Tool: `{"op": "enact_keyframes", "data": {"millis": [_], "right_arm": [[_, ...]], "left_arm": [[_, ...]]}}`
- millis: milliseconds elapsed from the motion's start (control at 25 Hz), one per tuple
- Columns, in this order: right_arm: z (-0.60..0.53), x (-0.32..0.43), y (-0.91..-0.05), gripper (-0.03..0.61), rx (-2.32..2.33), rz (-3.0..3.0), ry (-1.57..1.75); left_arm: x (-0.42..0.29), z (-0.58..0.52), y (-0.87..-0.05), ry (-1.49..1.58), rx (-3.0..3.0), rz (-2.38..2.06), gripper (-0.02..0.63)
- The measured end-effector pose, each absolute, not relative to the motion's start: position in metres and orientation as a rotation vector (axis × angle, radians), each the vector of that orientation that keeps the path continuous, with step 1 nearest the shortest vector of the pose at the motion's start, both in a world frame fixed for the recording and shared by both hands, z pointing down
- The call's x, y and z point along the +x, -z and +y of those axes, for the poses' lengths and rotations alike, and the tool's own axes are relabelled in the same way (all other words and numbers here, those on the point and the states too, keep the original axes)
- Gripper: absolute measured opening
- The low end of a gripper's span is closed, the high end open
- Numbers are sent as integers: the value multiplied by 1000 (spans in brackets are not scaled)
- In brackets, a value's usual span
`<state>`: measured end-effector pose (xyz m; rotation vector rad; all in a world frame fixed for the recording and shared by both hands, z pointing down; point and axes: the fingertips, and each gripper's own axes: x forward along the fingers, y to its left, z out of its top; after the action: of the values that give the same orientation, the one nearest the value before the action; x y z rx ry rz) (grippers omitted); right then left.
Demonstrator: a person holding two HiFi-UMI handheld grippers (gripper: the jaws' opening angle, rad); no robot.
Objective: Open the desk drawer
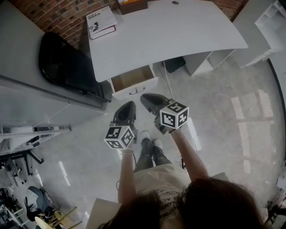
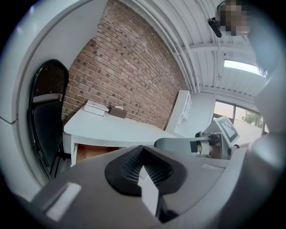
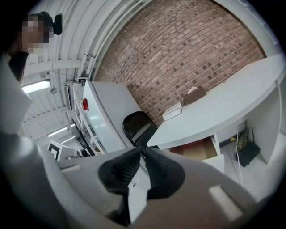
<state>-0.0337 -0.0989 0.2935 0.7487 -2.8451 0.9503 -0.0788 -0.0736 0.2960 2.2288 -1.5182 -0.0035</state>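
Observation:
The white desk (image 1: 170,31) stands against a brick wall, and its drawer (image 1: 133,81) is pulled out, showing a bare brown inside and a curved handle on its white front. Both grippers hang in the air in front of the drawer, apart from it, pointing roughly level towards the desk. My left gripper (image 1: 128,104) is shut with nothing in it (image 2: 143,148). My right gripper (image 1: 144,96) is beside it, its pads together at the tips (image 3: 142,150) and holding nothing. The open drawer (image 2: 91,153) (image 3: 199,150) shows in both gripper views.
A black chair (image 1: 67,67) stands left of the desk, next to a grey counter (image 1: 27,94). A book (image 1: 102,21) and a brown box (image 1: 133,5) lie at the desk's back edge. White shelving (image 1: 268,27) stands at the right. A person's legs and shoes (image 1: 149,145) are below the grippers.

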Motion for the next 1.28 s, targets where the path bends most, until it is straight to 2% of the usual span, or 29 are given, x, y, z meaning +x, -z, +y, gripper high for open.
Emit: {"op": "enact_keyframes", "data": {"millis": [1280], "right_arm": [[-53, -46, -210, 3, 684, -2974, -709]], "left_arm": [[-78, -39, -215, -27, 2416, -1483, -2]]}}
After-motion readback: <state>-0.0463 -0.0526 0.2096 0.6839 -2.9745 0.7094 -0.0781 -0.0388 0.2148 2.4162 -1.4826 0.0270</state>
